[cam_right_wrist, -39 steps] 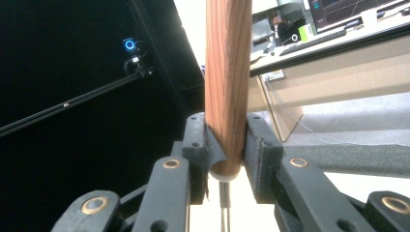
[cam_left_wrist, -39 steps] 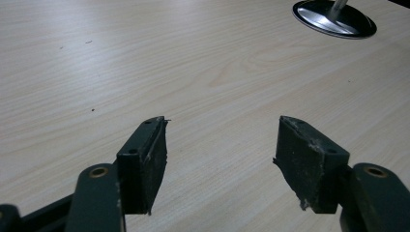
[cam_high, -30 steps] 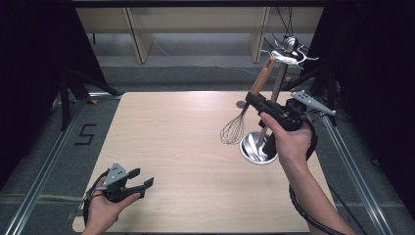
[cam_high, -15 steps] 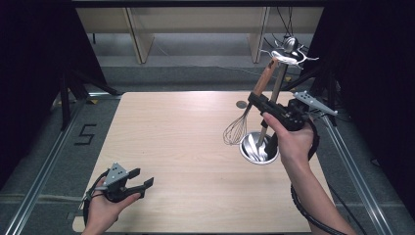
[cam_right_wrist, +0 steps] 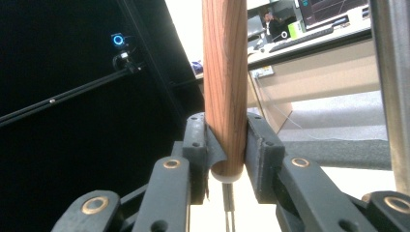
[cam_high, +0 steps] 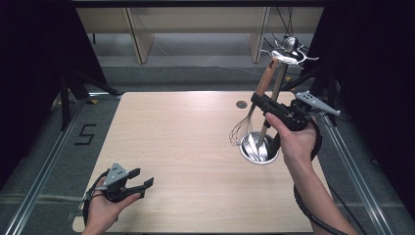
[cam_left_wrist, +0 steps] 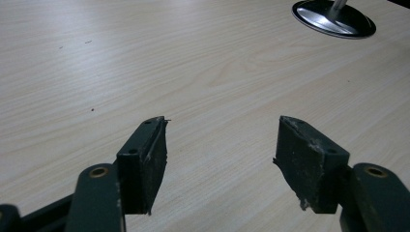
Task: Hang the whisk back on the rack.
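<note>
Overall, the pale wood-grain rectangular table (cam_high: 186,161) took up most of the high view, long edges running 9 to 3 o'clock. On it, out toward 3 o'clock, sat the silver metal stand with round dished base (cam_high: 259,152) and upright pole (cam_high: 277,83) topped by branching hooks; that base also appeared at 1 o'clock in the left gripper view (cam_left_wrist: 333,19).

The right gripper (cam_high: 259,100), black with a grey three-cornered plate, was held in the person's right hand (cam_high: 293,139) just above the stand base, at about 3 o'clock on the table. Its jaws were clenched on the brown wooden handle of the wire whisk (cam_high: 254,105); the right gripper view showed the handle (cam_right_wrist: 225,87) pinched upright between both pads, near its lower end. The whisk was tilted, handle up toward 1 o'clock beside the pole, wire balloon hanging low just at the 9 o'clock side of the base. Could not tell whether the wires touched the table or the base.

The left gripper (cam_high: 142,185) rested low at 7 o'clock near the table's front edge, in the person's left hand (cam_high: 105,208). Jaws were spread wide apart, nothing between them; the left gripper view (cam_left_wrist: 220,157) showed bare tabletop in the gap.

A small dark round hole (cam_high: 241,104) sat in the table at 12 o'clock from the base.
</note>
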Available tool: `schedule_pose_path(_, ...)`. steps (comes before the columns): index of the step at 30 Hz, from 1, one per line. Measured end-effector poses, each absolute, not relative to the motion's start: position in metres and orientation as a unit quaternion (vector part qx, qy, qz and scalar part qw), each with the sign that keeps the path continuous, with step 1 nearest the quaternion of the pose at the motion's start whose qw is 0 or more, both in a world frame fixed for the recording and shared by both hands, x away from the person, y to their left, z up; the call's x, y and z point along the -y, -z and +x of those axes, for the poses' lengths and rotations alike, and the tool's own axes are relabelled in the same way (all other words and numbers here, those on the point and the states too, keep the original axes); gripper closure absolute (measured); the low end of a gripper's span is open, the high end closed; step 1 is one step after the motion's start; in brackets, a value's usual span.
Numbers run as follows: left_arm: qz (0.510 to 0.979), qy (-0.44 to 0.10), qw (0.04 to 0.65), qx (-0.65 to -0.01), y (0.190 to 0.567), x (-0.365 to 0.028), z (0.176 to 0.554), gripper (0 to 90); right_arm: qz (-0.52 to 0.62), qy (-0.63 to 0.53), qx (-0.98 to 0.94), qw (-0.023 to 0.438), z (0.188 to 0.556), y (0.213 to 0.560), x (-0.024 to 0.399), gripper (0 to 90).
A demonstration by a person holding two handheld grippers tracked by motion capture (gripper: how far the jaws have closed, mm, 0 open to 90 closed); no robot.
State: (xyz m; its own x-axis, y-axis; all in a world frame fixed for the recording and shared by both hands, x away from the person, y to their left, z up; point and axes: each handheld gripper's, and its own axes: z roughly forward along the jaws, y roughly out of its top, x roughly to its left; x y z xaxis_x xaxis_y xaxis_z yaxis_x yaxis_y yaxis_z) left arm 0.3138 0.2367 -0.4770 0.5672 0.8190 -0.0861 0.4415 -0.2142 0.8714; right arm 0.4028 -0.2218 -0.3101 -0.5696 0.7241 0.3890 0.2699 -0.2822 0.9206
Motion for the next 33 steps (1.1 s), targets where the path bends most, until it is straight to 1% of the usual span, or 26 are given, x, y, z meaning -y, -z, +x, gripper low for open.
schedule_pose_path(10,0.752,-0.202,0.464,-0.422,0.477,-0.237,0.313,34.8,0.437,-0.665,-0.580,0.176,0.404,0.312,0.229,71.1)
schedule_pose_path(11,0.758,-0.209,0.461,-0.412,0.477,-0.238,0.315,34.8,0.435,-0.665,-0.580,0.178,0.404,0.312,0.229,70.8)
schedule_pose_path(14,0.750,-0.202,0.464,-0.425,0.477,-0.236,0.313,34.8,0.437,-0.662,-0.582,0.181,0.404,0.311,0.231,69.5)
schedule_pose_path(20,0.751,-0.203,0.464,-0.424,0.478,-0.236,0.314,34.8,0.437,-0.648,-0.591,0.198,0.403,0.312,0.237,61.0)
schedule_pose_path(21,0.751,-0.202,0.464,-0.424,0.478,-0.236,0.314,34.8,0.437,-0.648,-0.591,0.198,0.403,0.312,0.237,61.0)
schedule_pose_path(24,0.750,-0.199,0.464,-0.427,0.478,-0.236,0.314,34.8,0.440,-0.630,-0.602,0.217,0.400,0.312,0.241,55.8)
schedule_pose_path(25,0.750,-0.199,0.464,-0.427,0.478,-0.236,0.313,34.8,0.440,-0.630,-0.602,0.217,0.400,0.312,0.241,55.8)
schedule_pose_path(26,0.750,-0.199,0.464,-0.427,0.478,-0.236,0.313,34.8,0.436,-0.627,-0.604,0.228,0.399,0.313,0.244,53.2)
schedule_pose_path(29,0.748,-0.198,0.468,-0.428,0.478,-0.236,0.314,34.8,0.436,-0.622,-0.606,0.237,0.397,0.314,0.247,51.1)
schedule_pose_path(30,0.755,-0.206,0.463,-0.415,0.478,-0.237,0.315,34.8,0.436,-0.615,-0.610,0.244,0.397,0.314,0.249,50.3)
schedule_pose_path(33,0.753,-0.203,0.463,-0.421,0.478,-0.237,0.314,34.8,0.436,-0.604,-0.618,0.252,0.393,0.315,0.254,48.6)
